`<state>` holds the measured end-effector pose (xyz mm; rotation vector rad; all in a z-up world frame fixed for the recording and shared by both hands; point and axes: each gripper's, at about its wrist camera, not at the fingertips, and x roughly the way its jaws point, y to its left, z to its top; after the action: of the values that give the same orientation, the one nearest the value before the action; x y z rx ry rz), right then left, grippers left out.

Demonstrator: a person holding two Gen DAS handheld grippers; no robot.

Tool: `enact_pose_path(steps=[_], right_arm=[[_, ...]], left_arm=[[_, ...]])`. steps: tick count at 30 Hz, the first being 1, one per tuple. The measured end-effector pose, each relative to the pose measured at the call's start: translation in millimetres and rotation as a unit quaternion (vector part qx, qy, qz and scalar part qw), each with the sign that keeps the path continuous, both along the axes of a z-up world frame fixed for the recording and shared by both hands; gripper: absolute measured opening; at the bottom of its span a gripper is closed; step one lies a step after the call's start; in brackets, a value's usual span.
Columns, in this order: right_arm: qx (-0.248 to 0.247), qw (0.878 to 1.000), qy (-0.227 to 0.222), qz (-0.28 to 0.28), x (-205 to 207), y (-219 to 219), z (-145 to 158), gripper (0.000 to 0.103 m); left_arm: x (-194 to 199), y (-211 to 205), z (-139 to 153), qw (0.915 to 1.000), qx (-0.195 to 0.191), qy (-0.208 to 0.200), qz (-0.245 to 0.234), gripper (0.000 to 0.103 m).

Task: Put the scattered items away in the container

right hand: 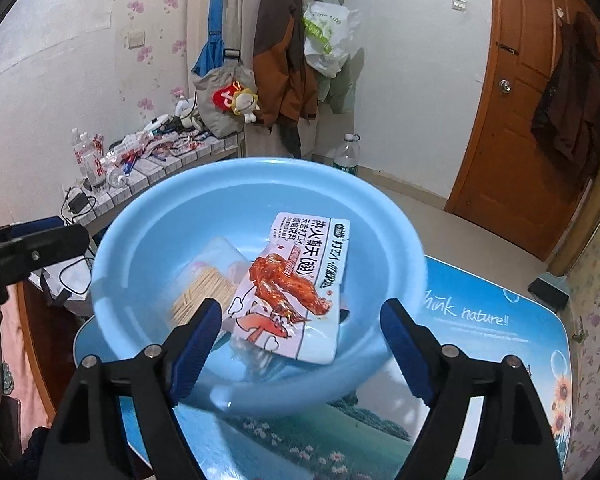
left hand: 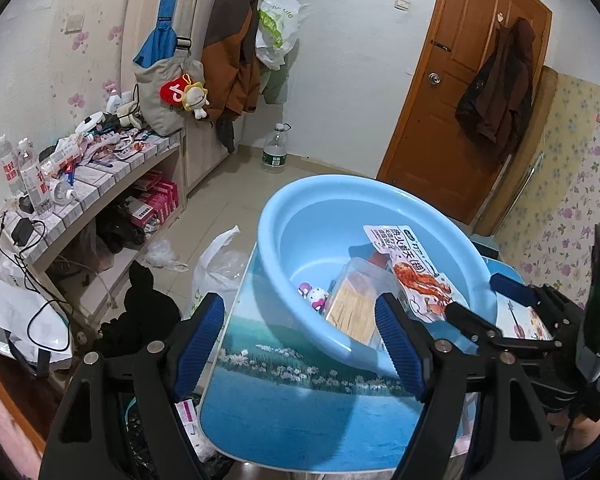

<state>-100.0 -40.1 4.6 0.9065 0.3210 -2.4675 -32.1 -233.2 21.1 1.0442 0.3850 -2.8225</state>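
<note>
Inside the blue basin [right hand: 140,248] on the printed table [right hand: 480,344], the snack packet [right hand: 296,300], toothpick box [left hand: 356,304] and small toy [left hand: 317,296] are already gathered, nothing loose is seen beside it, and the left gripper [left hand: 300,344] and right gripper [right hand: 300,344] are held apart, empty.

Glossy blue plastic basin [right hand: 140,240] holds a shiny printed snack packet [right hand: 296,292].

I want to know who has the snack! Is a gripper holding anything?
No. The left gripper and right gripper are open and empty; the snack packet lies in the blue basin.
</note>
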Motion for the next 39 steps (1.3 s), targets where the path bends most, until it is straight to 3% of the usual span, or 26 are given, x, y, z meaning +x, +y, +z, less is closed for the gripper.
enact_pose_path(steps=[4,7,13,15,25,30,39], right_arm=[[-0.007,1.0,0.006,-0.011,8,16,4,0.083],[-0.015,1.0,0.01,-0.02,18,33,7,0.083],[-0.029,0.999,0.01,-0.044,38,73,10,0.083],[-0.034,0.998,0.01,-0.056,45,88,9,0.083],[-0.045,0.992,0.003,-0.119,87,156,-9,0.083],[-0.058,0.984,0.001,-0.166,107,192,-17,0.095],[-0.067,0.974,-0.009,-0.217,129,233,-29,0.095]], left_arm=[[8,12,0,0.9999,-0.013,0.0,0.0,0.077],[14,24,2,0.9997,-0.026,0.0,-0.004,0.084],[29,53,7,0.9983,-0.056,0.007,-0.017,0.085],[33,63,7,0.9978,-0.062,0.008,-0.02,0.09],[44,132,-1,0.9931,-0.08,0.005,-0.086,0.095],[45,170,-13,0.9881,-0.087,-0.003,-0.127,0.098],[45,221,-32,0.9802,-0.098,-0.009,-0.172,0.098]])
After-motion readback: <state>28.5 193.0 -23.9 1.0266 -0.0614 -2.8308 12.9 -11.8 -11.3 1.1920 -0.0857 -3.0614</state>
